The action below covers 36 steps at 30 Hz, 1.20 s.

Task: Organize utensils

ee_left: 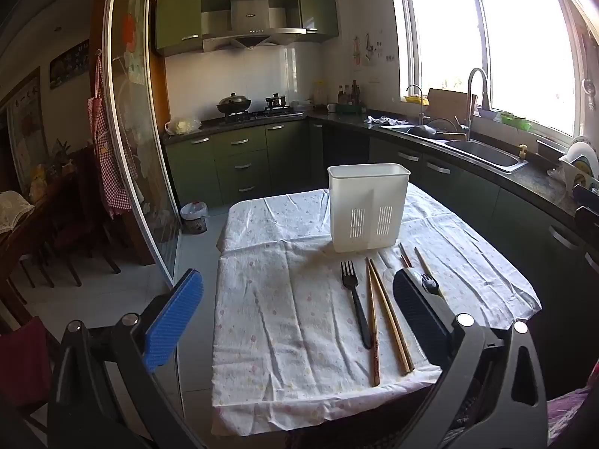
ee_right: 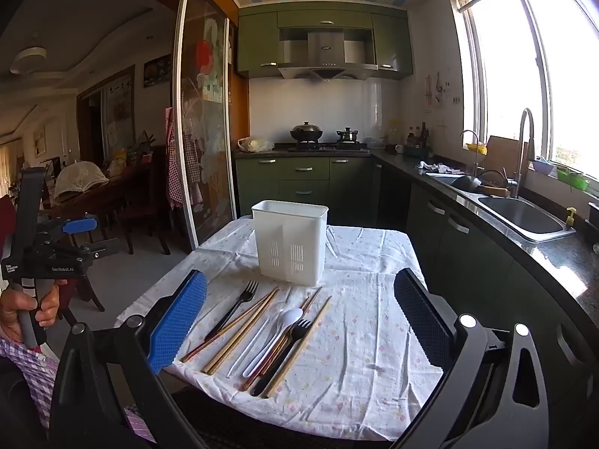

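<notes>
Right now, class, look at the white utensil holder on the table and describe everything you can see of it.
The utensil holder is a white, tall, box-shaped bin that looks like plastic, with an open top and rounded corners. A vertical seam down the near face suggests two compartments, each with a patch of narrow slots near the bottom. It stands upright toward the far end of the tablecloth, and nothing shows above its rim. The forks, chopsticks and spoon lie on the cloth in front of it; the nearest tips come close to its base.

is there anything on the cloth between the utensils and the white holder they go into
Nothing visible does. The white holder stands upright just beyond the utensil tips, with only bare cloth between. Nearest it are the black fork and the chopsticks. Both grippers are open and empty.
</notes>
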Motion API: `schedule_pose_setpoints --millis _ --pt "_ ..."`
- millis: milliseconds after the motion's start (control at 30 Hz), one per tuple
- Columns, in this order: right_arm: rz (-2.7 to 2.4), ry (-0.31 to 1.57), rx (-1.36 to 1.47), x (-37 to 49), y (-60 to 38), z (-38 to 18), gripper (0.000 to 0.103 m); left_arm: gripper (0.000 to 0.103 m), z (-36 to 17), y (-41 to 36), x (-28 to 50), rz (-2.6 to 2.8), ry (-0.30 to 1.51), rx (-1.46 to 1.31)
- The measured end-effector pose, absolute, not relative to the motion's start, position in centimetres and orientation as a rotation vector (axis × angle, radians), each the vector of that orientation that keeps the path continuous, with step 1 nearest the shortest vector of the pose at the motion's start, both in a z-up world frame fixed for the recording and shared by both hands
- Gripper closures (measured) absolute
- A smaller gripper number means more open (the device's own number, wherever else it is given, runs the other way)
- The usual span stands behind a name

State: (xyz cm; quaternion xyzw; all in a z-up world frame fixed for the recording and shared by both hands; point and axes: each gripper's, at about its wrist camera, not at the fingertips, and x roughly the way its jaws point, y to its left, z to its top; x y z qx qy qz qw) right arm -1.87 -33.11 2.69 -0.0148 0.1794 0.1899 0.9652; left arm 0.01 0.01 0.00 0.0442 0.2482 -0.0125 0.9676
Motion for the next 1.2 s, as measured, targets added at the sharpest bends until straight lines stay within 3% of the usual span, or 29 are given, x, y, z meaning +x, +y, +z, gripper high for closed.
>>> schedule_pose_setpoints --millis 1200 --pt "0.386 0.379 -0.026 -1.23 -32.68 1.81 0.004 0.007 0.06 -0.06 -0.05 -0.025 0.505 0.087"
